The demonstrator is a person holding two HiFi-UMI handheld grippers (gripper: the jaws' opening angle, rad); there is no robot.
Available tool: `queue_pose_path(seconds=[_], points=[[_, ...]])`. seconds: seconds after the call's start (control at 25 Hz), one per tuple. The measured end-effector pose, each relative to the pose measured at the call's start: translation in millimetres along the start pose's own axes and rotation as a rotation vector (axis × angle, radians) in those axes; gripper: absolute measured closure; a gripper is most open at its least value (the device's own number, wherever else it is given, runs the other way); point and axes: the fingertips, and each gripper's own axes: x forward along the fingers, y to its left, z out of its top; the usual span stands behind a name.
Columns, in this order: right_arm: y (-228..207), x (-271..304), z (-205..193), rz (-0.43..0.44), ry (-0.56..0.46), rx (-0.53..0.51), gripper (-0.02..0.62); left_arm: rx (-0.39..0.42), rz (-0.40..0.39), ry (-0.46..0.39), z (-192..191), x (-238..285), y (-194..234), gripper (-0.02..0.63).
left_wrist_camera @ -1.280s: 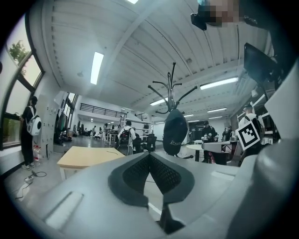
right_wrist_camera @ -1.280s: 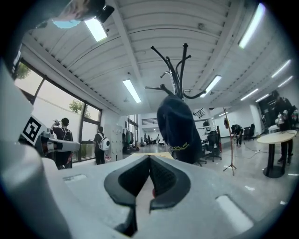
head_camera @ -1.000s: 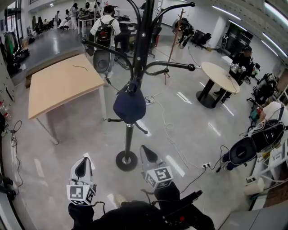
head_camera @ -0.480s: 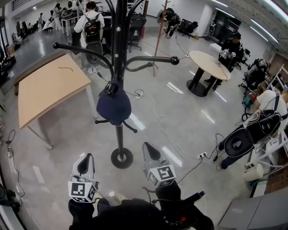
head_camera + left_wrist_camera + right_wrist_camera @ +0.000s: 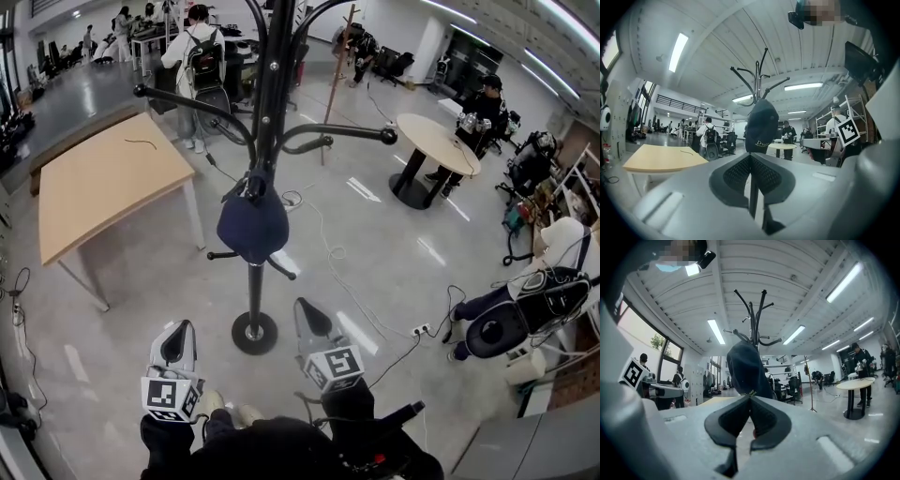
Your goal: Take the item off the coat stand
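Nearest, at the bottom of the head view, the left gripper (image 5: 172, 336) and the right gripper (image 5: 310, 323) are held side by side, low and pointed forward. In their own views both are seen fully closed, pads pressed tip to tip, and nothing is held in either. Just ahead, the round base of the coat stand (image 5: 254, 333) is set on the floor (image 5: 394, 253) between the two grippers, a little closer to the right one. Higher up the pole, a dark blue cap (image 5: 253, 228) is hung from one of the lower pegs, well apart from both grippers, ahead of them and above. Its long axis is judged to run roughly vertical, with the crown hanging down. From the left gripper it is seen slightly to the right of the closed jaws, and from the right gripper slightly to the left, so it is placed between the two lines of aim. The right gripper is judged the nearer by a small margin. Before the cap can be taken, the jaws would have to be opened and raised to it. Farther off, a wooden table (image 5: 103, 178) is seen on the left, a round table (image 5: 436, 141) on the right, and people at the back of the hall
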Motion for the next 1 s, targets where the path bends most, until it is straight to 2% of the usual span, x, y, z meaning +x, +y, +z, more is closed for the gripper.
queue_pose_path(seconds=[0.4,0.48,0.68,0.88,1.0], points=[[20,30,28,0.073,-0.052,-0.023,0.59,-0.003,0.027,0.001,-3,-7,10,0.602],[26,36,31,0.101,-0.058,-0.025,0.52,-0.005,0.033,0.001,-4,-8,11,0.603],[32,47,43,0.126,-0.076,-0.038,0.49,-0.01,0.053,0.007,-6,-13,14,0.603],[30,57,52,0.129,-0.099,-0.018,0.408,-0.01,0.069,0.007,-7,-15,18,0.602],[30,65,54,0.143,-0.095,-0.017,0.335,-0.011,0.074,0.007,-7,-16,21,0.603]])
